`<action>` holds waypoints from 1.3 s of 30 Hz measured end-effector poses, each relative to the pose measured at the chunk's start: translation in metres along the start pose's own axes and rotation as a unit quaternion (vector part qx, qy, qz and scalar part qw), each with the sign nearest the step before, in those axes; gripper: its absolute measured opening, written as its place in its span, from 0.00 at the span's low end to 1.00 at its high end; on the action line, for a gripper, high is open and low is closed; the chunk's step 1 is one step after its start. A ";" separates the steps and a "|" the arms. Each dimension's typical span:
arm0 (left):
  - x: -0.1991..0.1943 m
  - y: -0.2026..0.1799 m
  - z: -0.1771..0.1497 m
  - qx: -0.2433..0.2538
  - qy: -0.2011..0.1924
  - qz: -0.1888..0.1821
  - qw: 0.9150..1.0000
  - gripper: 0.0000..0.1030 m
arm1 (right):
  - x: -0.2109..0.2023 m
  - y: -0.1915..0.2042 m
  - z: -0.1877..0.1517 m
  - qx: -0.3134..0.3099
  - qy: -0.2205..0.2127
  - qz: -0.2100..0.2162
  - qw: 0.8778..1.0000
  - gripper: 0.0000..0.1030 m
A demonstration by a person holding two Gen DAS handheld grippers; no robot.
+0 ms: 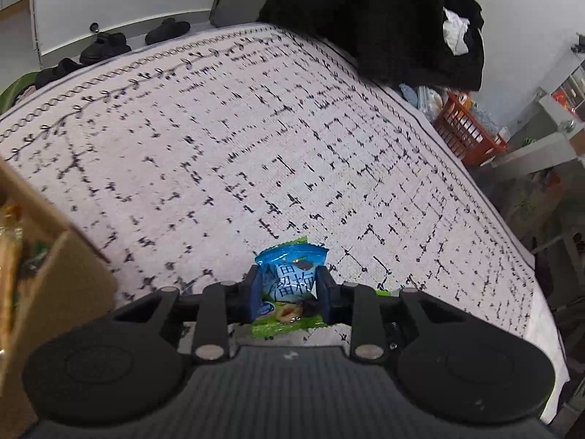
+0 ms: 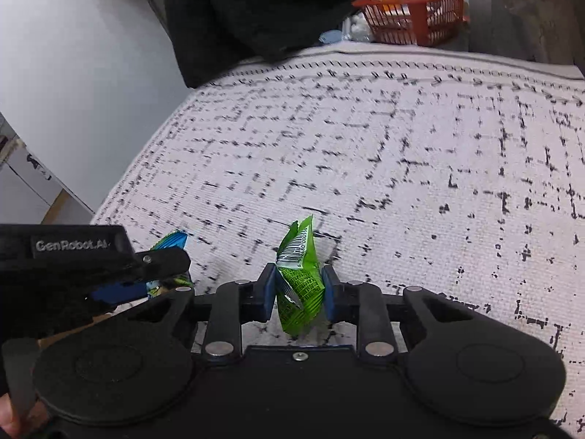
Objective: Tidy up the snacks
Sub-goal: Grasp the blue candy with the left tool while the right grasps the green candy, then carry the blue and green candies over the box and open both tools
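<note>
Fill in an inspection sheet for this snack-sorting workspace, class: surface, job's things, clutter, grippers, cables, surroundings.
Surface: white cloth with black stitch pattern.
Job's things: blue packet and green packet, both gripped; cardboard box with snacks at left edge.
Clutter: black garment over the far edge.
Grippers: left gripper shut on the blue packet; right gripper shut on the green packet.
Cables: nothing seen.
Surroundings: orange basket, shoes on the floor, white wall.
</note>
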State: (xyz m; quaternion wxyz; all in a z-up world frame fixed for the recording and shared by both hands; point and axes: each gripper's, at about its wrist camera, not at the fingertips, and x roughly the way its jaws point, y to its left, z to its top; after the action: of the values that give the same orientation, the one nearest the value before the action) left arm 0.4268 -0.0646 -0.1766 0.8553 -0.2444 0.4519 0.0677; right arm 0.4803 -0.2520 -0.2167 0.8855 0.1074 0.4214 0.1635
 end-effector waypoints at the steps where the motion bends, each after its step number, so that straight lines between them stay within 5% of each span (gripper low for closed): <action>1: -0.005 0.001 0.000 -0.001 -0.002 -0.001 1.000 0.29 | -0.004 0.003 0.001 -0.002 -0.005 0.004 1.000 0.25; 17: -0.097 0.022 0.005 0.007 -0.063 0.001 0.998 0.29 | -0.043 0.049 -0.003 -0.017 -0.042 0.027 0.999 0.25; 39: -0.198 0.104 0.009 -0.037 -0.121 0.017 0.992 0.29 | -0.122 0.150 -0.017 -0.103 -0.097 0.078 0.987 0.25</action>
State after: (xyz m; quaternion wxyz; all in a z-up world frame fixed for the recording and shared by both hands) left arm 0.2832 0.0510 -0.0499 0.8930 -0.2581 0.3459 0.1278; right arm 0.3649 -0.1590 -0.0912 0.9132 0.0634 0.3041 0.2637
